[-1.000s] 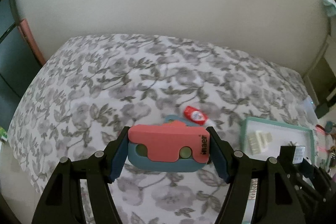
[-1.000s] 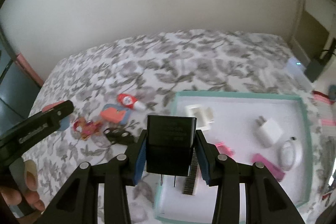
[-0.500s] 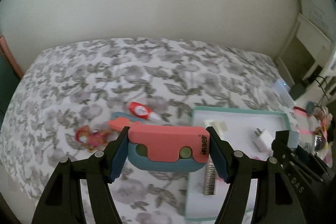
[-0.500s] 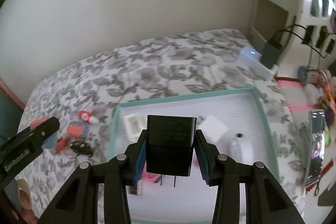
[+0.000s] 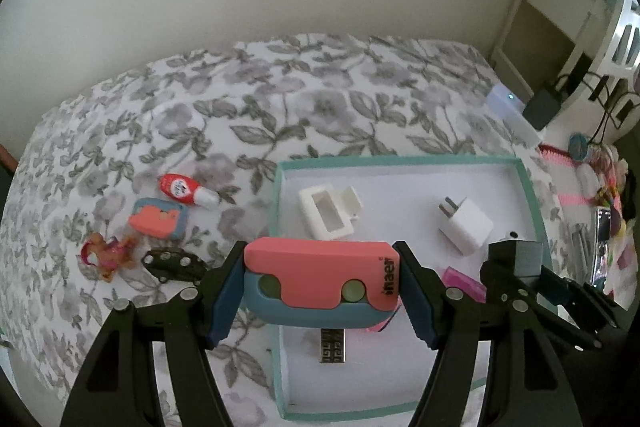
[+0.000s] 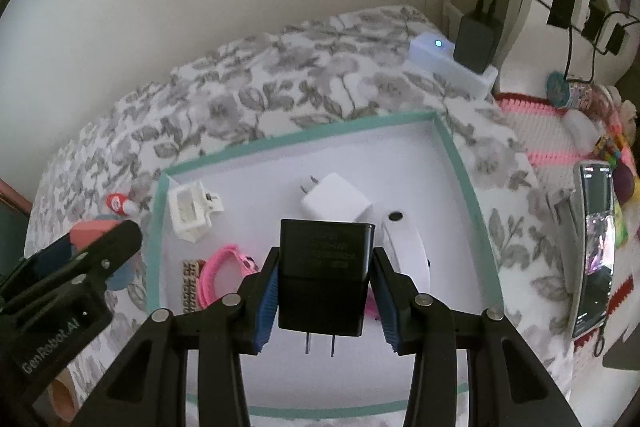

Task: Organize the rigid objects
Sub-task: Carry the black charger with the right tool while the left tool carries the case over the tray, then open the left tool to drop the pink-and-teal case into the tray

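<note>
Both hands arrive over the teal-rimmed tray (image 5: 528, 187) on the flower-print bed (image 5: 280, 99), each with a load. The left tongs (image 5: 322, 293) pinch a pink-and-blue case (image 5: 320, 283) by its short ends, above the tray's near-left edge; the right tongs (image 6: 326, 301) pinch a black wall charger (image 6: 324, 279), prongs down, over the tray's middle.

The sorting looks roughly half done. Lying in the tray are a white plug adapter (image 6: 336, 205), a white open clip box (image 6: 188, 213), a white oval gadget (image 6: 404, 251), a pink band (image 6: 224, 267) and a patterned strip (image 6: 191, 287). Left out on the bedspread beside the tray are a red-and-white tube (image 5: 186, 189), a second pink-and-blue case (image 5: 158, 219), a small orange-and-pink figure (image 5: 106, 253) and a black toy car (image 5: 174, 263).

The held case is a rounded slab, coral shell over a blue base, with two round grey studs and small lettering at one end.
</note>
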`<state>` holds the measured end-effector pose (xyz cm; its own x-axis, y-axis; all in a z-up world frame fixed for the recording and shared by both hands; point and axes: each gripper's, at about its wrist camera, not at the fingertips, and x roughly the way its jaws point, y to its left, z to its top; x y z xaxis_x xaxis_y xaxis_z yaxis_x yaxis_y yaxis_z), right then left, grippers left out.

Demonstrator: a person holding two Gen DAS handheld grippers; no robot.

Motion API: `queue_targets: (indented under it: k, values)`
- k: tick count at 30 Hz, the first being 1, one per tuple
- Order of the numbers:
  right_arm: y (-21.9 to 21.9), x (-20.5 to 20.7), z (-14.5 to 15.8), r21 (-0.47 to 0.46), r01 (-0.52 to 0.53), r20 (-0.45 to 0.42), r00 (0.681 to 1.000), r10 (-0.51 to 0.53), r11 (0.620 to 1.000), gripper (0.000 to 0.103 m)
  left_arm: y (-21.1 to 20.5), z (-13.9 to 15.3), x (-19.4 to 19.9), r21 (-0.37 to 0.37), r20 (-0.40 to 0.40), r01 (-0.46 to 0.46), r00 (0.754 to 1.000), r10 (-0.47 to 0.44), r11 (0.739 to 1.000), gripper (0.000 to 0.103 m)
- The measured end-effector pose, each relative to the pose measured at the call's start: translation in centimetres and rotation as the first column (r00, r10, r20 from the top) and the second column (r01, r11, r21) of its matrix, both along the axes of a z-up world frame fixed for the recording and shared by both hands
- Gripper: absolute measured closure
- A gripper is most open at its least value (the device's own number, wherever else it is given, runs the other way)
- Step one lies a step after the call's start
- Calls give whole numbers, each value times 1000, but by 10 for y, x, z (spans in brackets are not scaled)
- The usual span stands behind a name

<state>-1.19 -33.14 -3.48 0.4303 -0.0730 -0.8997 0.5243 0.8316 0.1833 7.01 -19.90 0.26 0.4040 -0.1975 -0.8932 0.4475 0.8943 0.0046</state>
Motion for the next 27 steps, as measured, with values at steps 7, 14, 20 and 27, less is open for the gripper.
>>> queue_targets:
  k: [7,14,20,27]
  values:
    - [0,-1,-11,23,-15,-29,999,16,1000,57,-5,-17,2,17,-42,1,999,-1,1000,31]
    - [2,1,-21,33,-28,-60,998,30,999,57,-4,-30,5,36,-77,-6,997,9,999,31]
    - [3,3,-29,40,-33,-84,996,36,999,57,-2,-34,7,39,-91,-8,996,11,999,31]
    - [6,5,-33,46,-37,-102,994,41,998,57,0,-33,8,41,-89,-15,996,19,999,30]
